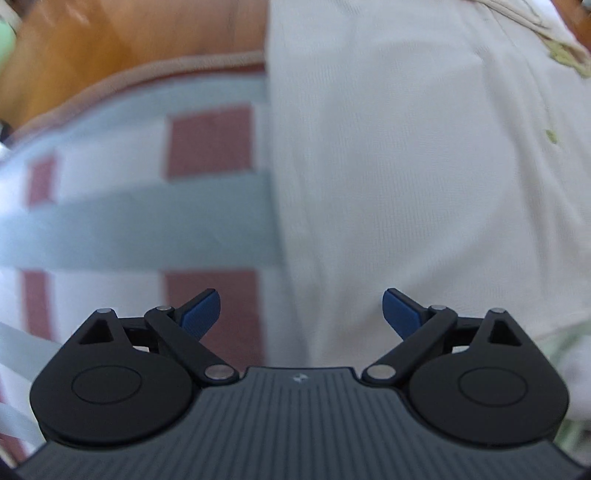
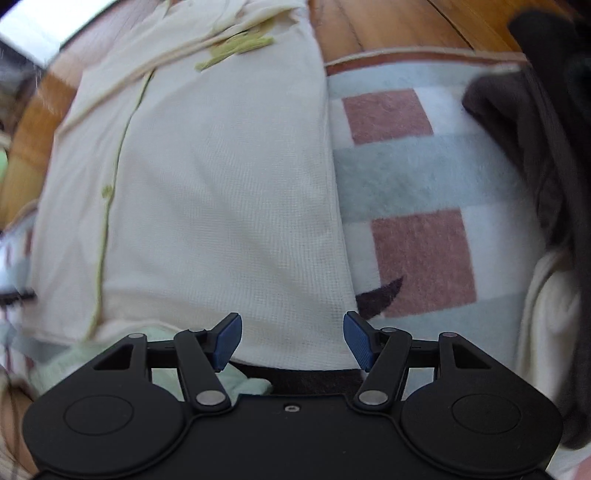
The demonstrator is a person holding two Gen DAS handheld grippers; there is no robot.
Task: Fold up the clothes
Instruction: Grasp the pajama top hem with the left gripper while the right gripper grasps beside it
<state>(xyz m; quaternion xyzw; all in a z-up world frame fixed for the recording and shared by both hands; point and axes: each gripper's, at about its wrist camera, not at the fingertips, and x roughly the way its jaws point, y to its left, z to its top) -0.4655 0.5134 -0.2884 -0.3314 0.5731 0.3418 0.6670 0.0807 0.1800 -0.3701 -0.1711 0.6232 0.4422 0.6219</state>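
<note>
Checkered blanket (image 2: 406, 177) on wooden floor (image 1: 110, 44) carries cream shirt (image 2: 221, 184); both grippers' fingers released.

So the right gripper (image 2: 292, 341) has its blue-padded fingers (image 2: 229, 341) spread wide with nothing between them, sitting right over the bottom hem of a cream waffle-knit shirt with lime green trim (image 2: 221, 177). The shirt lies flat on a fleece blanket with pink, grey-blue and white checks (image 2: 417, 192), over a wooden floor (image 2: 388, 26). A dark grey garment (image 2: 524, 140) is heaped at the blanket's right edge, and a pale green cloth (image 2: 166, 373) pokes out under the hem.
</note>
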